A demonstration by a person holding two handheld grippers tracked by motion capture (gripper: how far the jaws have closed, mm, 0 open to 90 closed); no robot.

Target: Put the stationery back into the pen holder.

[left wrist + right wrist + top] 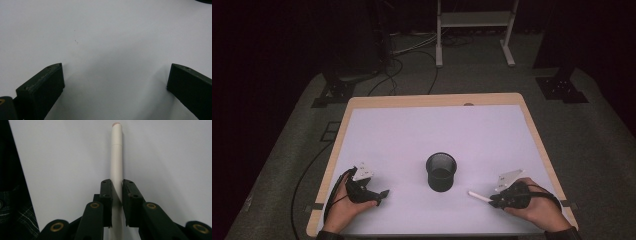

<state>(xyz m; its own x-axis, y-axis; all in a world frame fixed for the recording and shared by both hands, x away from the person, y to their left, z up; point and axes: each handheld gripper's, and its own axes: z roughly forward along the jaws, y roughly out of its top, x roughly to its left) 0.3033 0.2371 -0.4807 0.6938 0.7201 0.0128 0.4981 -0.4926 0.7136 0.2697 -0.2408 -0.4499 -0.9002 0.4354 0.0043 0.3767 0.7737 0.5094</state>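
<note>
A white pen [479, 196] lies low over the white tabletop [427, 130] at the front right, its tip pointing left toward a black mesh cup [441, 171]. My right gripper [492, 201] is shut on the pen. In the right gripper view the pen [116, 157] runs straight up between the two black pads [106, 192], which press on its sides, with my right gripper [117, 182] just above the surface. My left gripper [384, 195] rests at the front left. In the left gripper view it [116, 67] stands wide open over bare white surface with nothing between its fingers.
The wooden table edge [432, 98] frames the white sheet. A white metal stand [474, 20], floor cables [392, 70] and dark stand bases [562, 87] lie beyond the table's far side. A plaid sleeve [15, 215] shows at the lower left of the right gripper view.
</note>
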